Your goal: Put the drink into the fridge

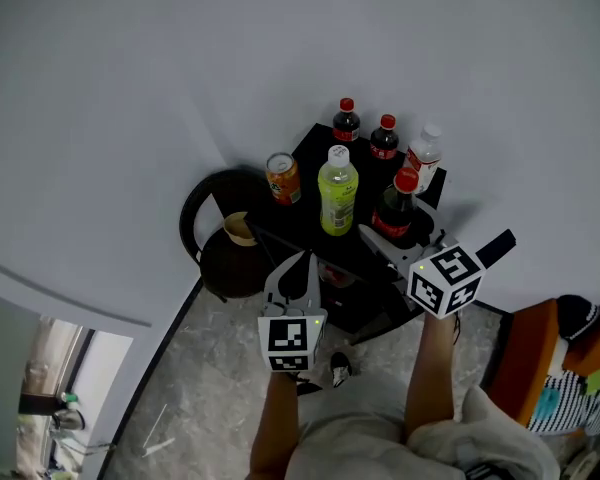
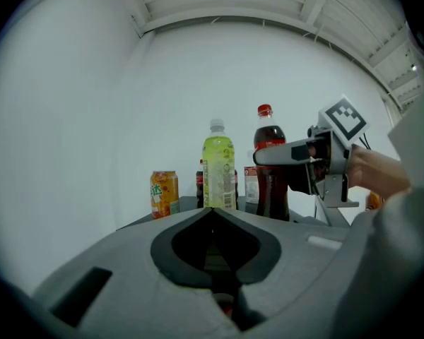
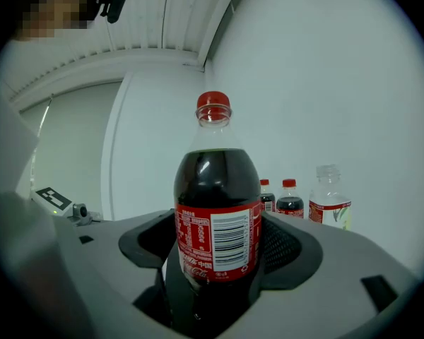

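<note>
Cola bottle (image 3: 218,210) stands upright at near right edge of counter (image 1: 310,158), between jaws of right claw (image 3: 219,240). Jaws wide, pads seem not pressing. Left claw (image 2: 212,214) closed, empty. Fridge not in view. Grasp, carry and placing all left.

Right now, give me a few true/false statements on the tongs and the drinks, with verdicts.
1. The big cola bottle stands between the right tongs. True.
2. The left tongs hold the orange can. False: they are shut and empty; the can stands on the table.
3. The yellow-green bottle has a red cap. False: its cap is white.
4. Two small cola bottles stand at the table's back. True.
</note>
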Demonstrator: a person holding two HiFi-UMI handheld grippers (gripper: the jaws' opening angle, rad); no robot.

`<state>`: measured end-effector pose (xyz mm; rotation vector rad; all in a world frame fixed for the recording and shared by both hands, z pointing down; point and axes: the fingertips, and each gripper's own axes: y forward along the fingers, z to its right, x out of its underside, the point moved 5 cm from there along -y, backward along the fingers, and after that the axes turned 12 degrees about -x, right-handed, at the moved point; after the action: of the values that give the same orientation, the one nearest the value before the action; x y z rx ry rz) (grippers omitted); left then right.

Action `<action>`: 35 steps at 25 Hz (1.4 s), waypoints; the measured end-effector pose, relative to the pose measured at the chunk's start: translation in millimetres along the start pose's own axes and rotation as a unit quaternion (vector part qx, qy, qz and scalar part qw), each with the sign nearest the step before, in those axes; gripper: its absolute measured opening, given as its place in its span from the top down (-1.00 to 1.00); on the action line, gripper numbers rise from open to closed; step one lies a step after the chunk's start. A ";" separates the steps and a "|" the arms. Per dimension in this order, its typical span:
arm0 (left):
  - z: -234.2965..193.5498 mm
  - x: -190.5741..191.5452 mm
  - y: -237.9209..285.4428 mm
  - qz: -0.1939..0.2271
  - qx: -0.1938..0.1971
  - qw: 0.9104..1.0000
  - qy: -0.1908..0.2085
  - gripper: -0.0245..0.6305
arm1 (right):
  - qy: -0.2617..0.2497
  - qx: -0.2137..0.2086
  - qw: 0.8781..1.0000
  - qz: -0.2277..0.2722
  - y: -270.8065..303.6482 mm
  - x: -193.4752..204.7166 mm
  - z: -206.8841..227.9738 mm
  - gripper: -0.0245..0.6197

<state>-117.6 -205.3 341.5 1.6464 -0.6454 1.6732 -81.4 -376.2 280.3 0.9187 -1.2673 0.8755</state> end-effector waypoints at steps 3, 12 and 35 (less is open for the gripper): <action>-9.4 6.2 -1.4 -0.007 -0.017 1.000 -0.005 0.90 | -0.005 0.004 1.000 0.000 2.3 1.9 3.2 -0.04; -29.5 19.7 -3.4 -0.025 -0.008 0.999 -0.019 0.90 | -0.009 0.076 0.997 0.009 1.7 2.7 -0.2 -0.03; -132.3 86.9 -26.1 -0.058 0.136 0.988 -0.041 0.90 | 0.073 0.136 0.986 0.061 52.9 32.2 -147.6 -0.03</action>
<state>-179.2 -76.7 415.0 1.9140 -0.3636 1.6729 -70.1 -218.6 306.1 0.9783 -1.1025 1.2118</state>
